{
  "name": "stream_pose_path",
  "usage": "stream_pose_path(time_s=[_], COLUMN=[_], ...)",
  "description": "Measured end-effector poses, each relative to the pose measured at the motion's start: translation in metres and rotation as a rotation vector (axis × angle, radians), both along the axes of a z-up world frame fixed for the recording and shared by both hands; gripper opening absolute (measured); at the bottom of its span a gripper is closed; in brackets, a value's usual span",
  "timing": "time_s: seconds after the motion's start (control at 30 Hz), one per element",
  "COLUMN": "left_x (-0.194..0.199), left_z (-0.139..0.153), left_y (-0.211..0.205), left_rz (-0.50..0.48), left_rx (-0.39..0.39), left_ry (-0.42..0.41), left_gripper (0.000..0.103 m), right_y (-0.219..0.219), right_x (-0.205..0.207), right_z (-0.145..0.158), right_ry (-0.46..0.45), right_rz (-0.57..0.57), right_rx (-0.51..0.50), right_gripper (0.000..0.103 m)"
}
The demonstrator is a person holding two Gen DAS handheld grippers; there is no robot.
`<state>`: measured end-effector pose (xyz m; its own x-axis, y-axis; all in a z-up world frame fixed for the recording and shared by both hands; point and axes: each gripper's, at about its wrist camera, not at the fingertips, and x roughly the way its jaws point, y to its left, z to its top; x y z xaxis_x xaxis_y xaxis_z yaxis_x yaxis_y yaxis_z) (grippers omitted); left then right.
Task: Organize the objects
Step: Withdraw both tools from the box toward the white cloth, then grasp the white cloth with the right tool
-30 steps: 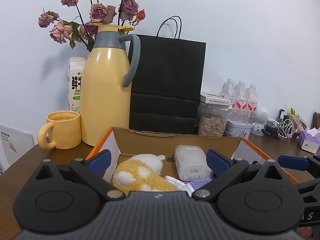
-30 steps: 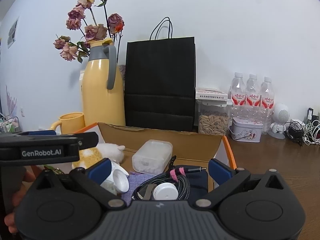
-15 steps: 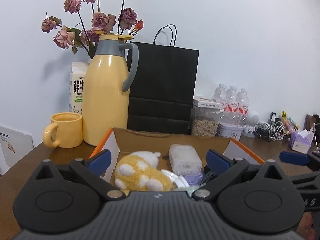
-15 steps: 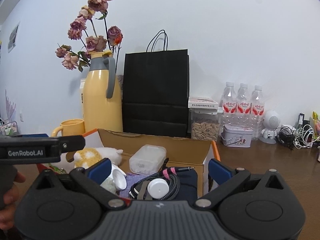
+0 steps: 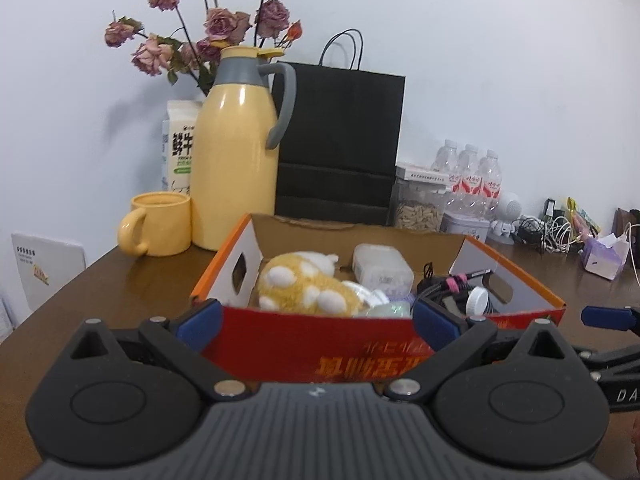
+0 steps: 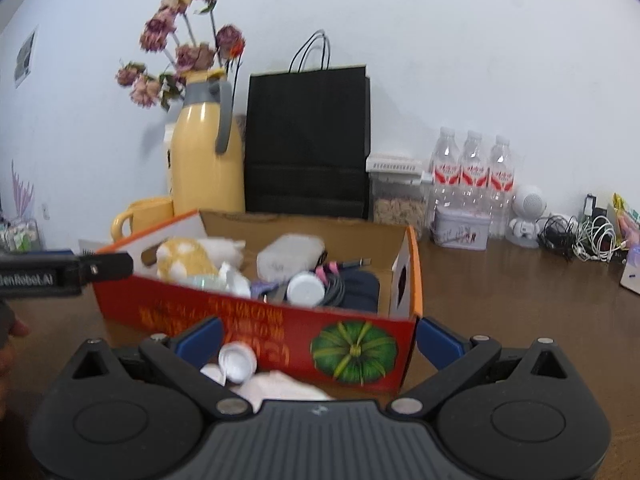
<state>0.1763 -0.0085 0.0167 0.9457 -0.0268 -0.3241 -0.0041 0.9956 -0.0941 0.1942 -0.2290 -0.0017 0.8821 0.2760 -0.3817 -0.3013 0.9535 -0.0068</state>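
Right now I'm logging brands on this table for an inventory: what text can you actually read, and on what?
"GenRobot.AI", blurred and partly cut off, on the left tool's side.
"FRESH", under large Chinese characters that are half hidden, on the milk carton.
"DA", cut off, on the right tool's arm.
Orange Chinese characters on the red box front: too blurred to read.
Water bottle labels, the tin, the white card: too small.
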Motion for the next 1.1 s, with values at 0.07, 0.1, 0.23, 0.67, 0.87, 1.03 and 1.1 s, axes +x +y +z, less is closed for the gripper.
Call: stream_pose_path(time_s=[0.07,0.1,0.23,0.67,0.87,1.03,1.1], left_x=[-0.004,-0.006,-0.012,-0.015,-0.014,-0.013,-0.013], left_z=[-0.003,-0.005,-0.008,-0.015,-0.016,-0.017,-0.017], left_y=[0.002,0.003,0.008,0.014,0.014,0.014,0.014], left_rz=[0.001,0.003,0.018,0.003,-0.006,-0.011,-0.010], left_rx=[0.000,0.001,-0.013,-0.026,-0.031,-0.036,-0.037], left_ry=[0.016,0.026,0.040,0.103,0.116,0.123,0.124], left_gripper=[0.103,0.103,0.103,0.103,0.103,0.103,0.103], right_y=[0.001,0.002,0.002,0.000,-0.006,-0.005,-0.005], right_x=[-0.002,-0.002,-0.001,0.024,0.041,0.043,0.043], right_z=[-0.005,-0.008,-0.013,-0.030,-0.035,-0.035,-0.035], right_ry=[0.031,0.047,0.101,0.258,0.294,0.294,0.294], right_rz=[0.014,0.020,0.040,0.230,0.268,0.265,0.264], right_rx=[-0.018,-0.027,-0.036,-0.162,-0.104,-0.106,-0.106], right_gripper=[0.103,0.103,0.103,0.103,0.103,0.103,0.103])
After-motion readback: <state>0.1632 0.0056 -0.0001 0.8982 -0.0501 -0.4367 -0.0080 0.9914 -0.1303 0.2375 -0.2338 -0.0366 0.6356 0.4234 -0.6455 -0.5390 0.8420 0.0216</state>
